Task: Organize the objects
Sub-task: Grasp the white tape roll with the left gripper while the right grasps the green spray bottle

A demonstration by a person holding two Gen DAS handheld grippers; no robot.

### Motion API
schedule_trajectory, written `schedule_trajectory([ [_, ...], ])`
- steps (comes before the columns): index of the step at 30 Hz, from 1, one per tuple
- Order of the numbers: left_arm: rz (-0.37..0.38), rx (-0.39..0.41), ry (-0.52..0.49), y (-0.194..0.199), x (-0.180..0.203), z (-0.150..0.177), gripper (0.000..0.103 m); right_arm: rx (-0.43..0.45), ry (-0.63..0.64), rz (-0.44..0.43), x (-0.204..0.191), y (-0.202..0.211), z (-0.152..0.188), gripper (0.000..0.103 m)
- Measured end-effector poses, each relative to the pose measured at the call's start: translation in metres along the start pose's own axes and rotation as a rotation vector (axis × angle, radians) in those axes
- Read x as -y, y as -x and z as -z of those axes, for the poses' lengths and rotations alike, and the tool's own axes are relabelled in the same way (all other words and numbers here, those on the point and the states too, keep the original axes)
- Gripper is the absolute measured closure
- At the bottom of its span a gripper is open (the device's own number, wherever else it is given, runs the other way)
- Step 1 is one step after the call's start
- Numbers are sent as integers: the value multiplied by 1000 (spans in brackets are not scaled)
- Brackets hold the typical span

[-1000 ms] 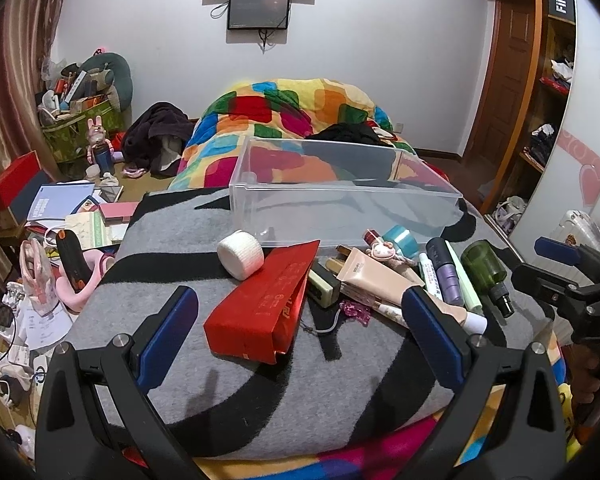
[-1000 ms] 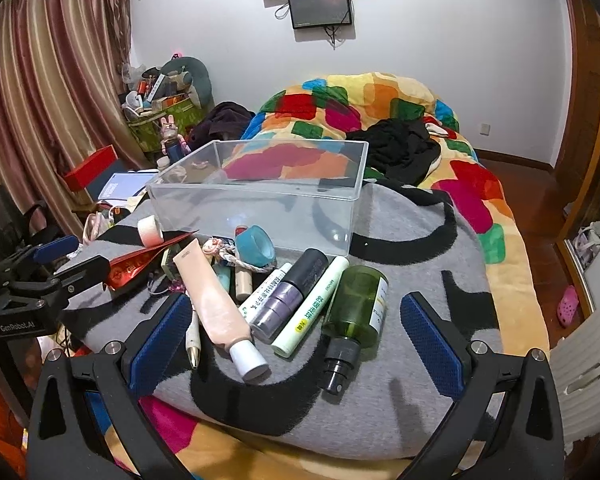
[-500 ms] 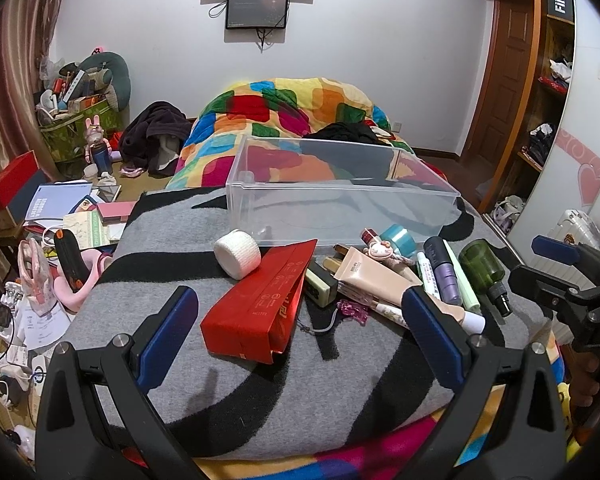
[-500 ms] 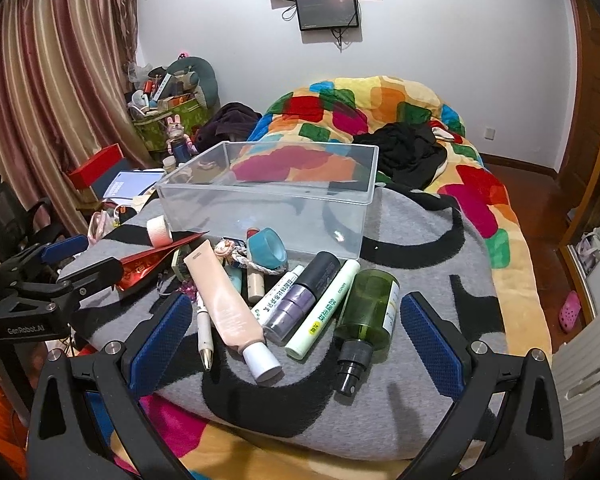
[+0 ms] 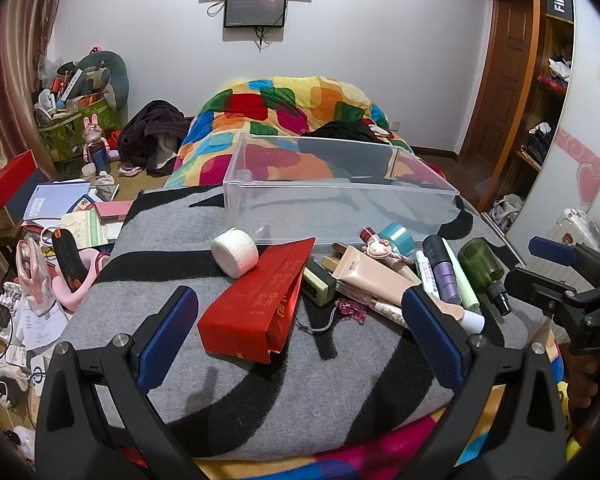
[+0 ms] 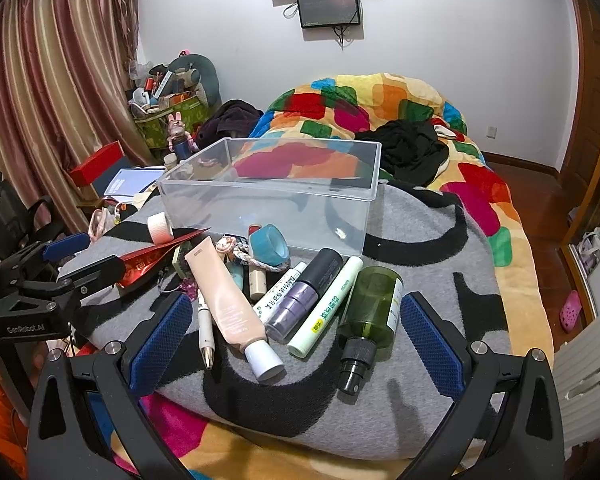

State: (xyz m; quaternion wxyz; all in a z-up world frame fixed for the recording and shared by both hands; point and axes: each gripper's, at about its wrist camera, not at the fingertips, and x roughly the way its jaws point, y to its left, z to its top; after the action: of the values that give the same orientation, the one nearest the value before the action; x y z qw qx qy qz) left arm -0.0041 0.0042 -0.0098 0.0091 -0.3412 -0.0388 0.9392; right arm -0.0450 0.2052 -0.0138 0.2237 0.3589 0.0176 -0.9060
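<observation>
Ahead, my clear plastic bin empty on the grey blanket, cosmetics strewn in front, red box beside white tape roll, left claw and right claw both spread apart, holding nothing.

Left tool wide open, empty; right tool likewise, apparently level.

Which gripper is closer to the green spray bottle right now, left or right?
Right. The right gripper hovers open just in front of the green spray bottle, which lies between its fingers. The left gripper faces the red box, with the bottle off to its right.
</observation>
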Motion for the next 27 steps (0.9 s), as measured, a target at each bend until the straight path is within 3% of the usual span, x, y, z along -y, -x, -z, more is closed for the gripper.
schedule_trajectory([
  [14, 27, 6, 11, -3, -10, -10, 0, -30, -48, 3, 15, -16, -2, 0],
  [16, 27, 2, 4, -5, -12, -14, 9, -31, -61, 13, 19, -18, -3, 0],
  [20, 30, -23, 11, -15, -20, -25, 15, -33, -97, 18, 30, -23, -5, 1],
  [27, 53, -97, 74, -43, -45, -42, 32, -68, -145, 43, 49, -37, -6, 24],
])
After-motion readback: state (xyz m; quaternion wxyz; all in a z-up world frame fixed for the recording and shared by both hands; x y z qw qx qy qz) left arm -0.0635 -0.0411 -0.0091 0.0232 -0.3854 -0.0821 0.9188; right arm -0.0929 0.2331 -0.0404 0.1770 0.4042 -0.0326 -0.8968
